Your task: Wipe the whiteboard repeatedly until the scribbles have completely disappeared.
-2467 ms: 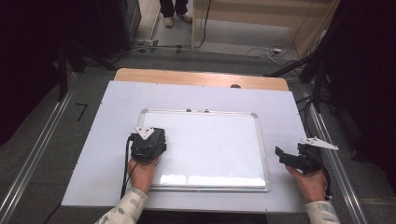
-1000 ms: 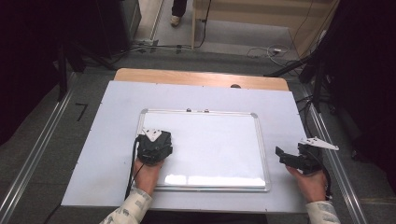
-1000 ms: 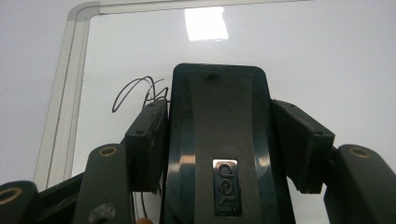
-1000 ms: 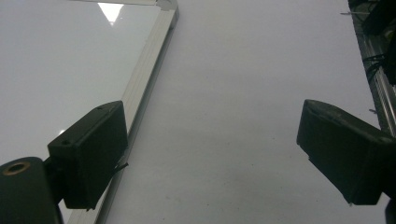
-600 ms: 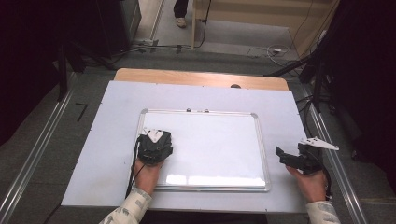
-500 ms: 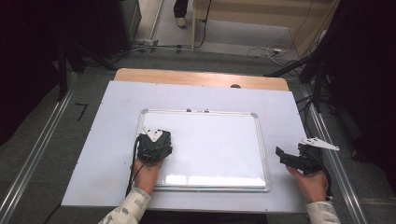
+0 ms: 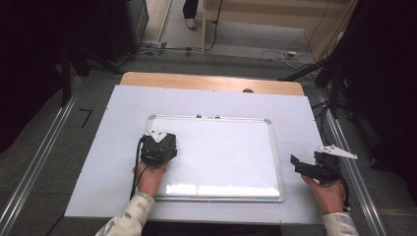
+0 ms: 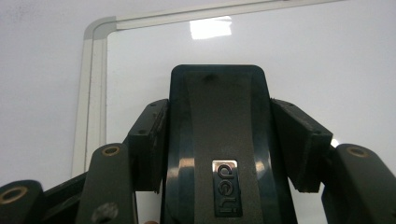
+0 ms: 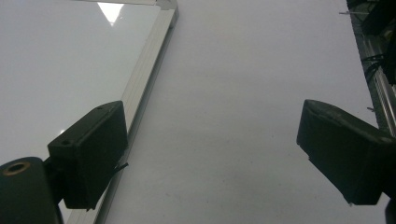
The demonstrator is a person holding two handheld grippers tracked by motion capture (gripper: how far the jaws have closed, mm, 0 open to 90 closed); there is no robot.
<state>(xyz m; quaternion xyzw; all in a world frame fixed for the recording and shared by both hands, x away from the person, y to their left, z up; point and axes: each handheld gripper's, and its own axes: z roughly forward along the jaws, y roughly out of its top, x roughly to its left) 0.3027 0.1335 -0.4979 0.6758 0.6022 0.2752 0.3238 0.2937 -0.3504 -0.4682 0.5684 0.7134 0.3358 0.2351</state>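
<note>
The left tongs [image 8: 219, 140] are clamping a black whiteboard eraser [image 8: 217, 135], one jaw pressing on each long side of it; a small silver logo plate is showing on its back. In the high view the left tongs [image 7: 158, 147] are sitting over the whiteboard [image 7: 221, 152], near its edge at nine o'clock, with the person's left hand [image 7: 150, 177] gripping them from six o'clock. The left gripper view is showing the eraser lying against the white panel, with the board's rounded corner [image 8: 100, 28] up at about eleven o'clock and a patch of lamp glare at twelve.

The right tongs [image 9: 224, 154] are standing wide apart with nothing between them, hovering over the pale surface [image 9: 243, 93] just beside the whiteboard's metal frame [image 9: 147, 70], which is running along the jaw at nine o'clock. In the high view the right tongs [image 7: 302, 167] are sitting off the board at its three o'clock side, pointing toward it, with the right hand [image 7: 327, 191] behind them.

The whiteboard is lying flat in the middle of the surface [image 7: 98, 147].
</note>
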